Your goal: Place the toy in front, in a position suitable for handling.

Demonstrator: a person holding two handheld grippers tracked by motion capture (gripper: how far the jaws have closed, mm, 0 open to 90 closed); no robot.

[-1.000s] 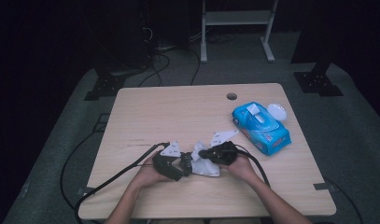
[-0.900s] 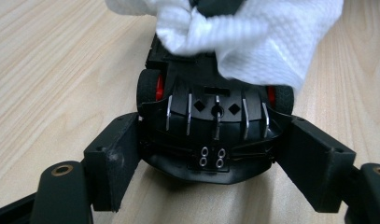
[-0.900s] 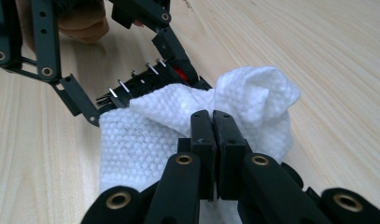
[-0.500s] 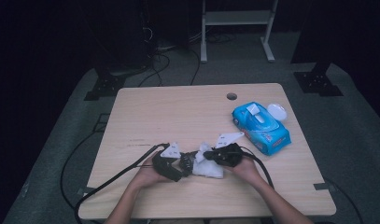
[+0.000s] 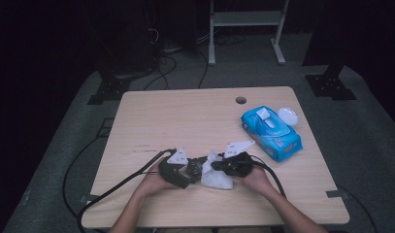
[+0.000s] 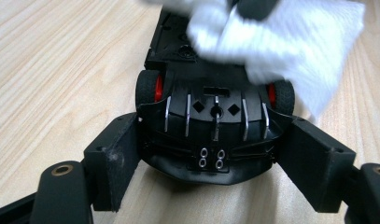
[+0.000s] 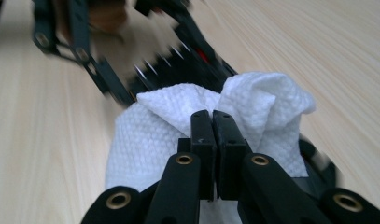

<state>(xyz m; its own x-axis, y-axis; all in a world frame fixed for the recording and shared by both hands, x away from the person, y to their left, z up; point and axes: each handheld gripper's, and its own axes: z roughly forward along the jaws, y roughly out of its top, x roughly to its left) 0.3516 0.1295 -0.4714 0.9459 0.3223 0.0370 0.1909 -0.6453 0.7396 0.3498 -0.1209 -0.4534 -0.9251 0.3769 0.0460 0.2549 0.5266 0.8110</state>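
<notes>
Left gripper (image 6: pixel 211 186) is clamped on the black toy car with red wheels (image 6: pixel 211 121), bottom centre; right gripper (image 7: pixel 211 121) pinches a white textured wipe (image 7: pixel 178 121) draped over it.

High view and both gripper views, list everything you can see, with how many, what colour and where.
toy car: one, black with red wheel hubs, near table edge, clamped by left tool
wipe: one, white, pinched by right tool, lying on the car
wipes pack: one, blue, right side of table, lid open
table: one, light wood, round hole near far edge
stand: one, white, on floor beyond table
left tool: black, jaws on the car's sides
right tool: black, shut on the wipe
</notes>
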